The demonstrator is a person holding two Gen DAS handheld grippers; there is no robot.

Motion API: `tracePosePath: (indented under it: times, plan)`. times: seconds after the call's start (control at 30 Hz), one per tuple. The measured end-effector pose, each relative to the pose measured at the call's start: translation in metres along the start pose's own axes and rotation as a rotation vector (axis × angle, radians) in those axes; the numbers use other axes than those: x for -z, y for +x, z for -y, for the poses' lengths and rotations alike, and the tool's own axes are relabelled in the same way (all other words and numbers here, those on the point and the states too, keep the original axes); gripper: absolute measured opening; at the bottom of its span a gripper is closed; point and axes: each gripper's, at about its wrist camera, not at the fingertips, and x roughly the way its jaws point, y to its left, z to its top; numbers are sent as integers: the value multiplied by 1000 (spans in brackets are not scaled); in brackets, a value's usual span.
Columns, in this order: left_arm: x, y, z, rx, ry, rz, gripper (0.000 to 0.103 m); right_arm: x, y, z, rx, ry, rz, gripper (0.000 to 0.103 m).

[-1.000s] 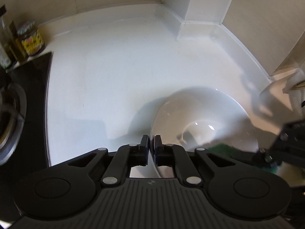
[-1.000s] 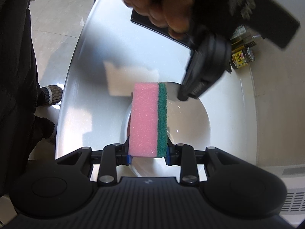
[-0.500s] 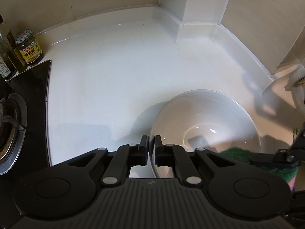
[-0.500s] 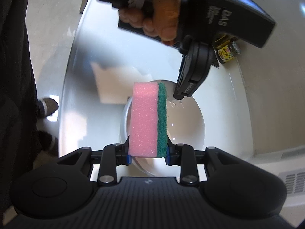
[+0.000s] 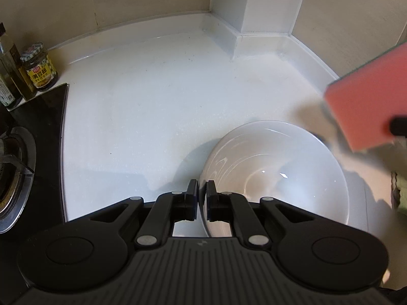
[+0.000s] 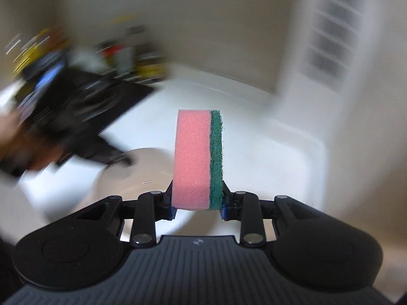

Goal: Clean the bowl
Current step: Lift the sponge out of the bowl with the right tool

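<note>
A white bowl [image 5: 274, 175] stands on the white counter. My left gripper [image 5: 201, 193] is shut on the bowl's near rim, one finger inside and one outside. My right gripper [image 6: 197, 200] is shut on a pink sponge with a green scouring side [image 6: 197, 157], held upright. In the left wrist view the sponge [image 5: 368, 99] hangs above and to the right of the bowl, clear of it. In the blurred right wrist view the bowl [image 6: 142, 175] lies below left of the sponge, with the left gripper's body [image 6: 76, 127] over it.
A black gas hob [image 5: 23, 152] with a burner lies at the left. A sauce jar [image 5: 39, 67] and an oil bottle [image 5: 7, 76] stand behind it. Beige walls and a white pillar [image 5: 254, 2] close the counter at the back and right.
My right gripper has lifted the sponge up and away from the bowl's right rim, swinging fast. My left gripper keeps its hold on the rim and the bowl has barely moved.
</note>
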Motion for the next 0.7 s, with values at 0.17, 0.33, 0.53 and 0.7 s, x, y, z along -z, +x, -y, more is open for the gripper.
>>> tracePosePath:
  times: [0.17,0.33,0.53,0.7]
  plan:
    - [8,-4,7,-20,10,10,3,26,21,36,-24,292,-91,27]
    - [16,-9,14,-26,32,18,4,39,39,38,-37,374,-139,27]
    - [16,-7,12,-4,83,40,4,31,52,17,14,258,-203,27]
    - [3,1,5,39,176,46,4,10,64,7,34,102,-280,27]
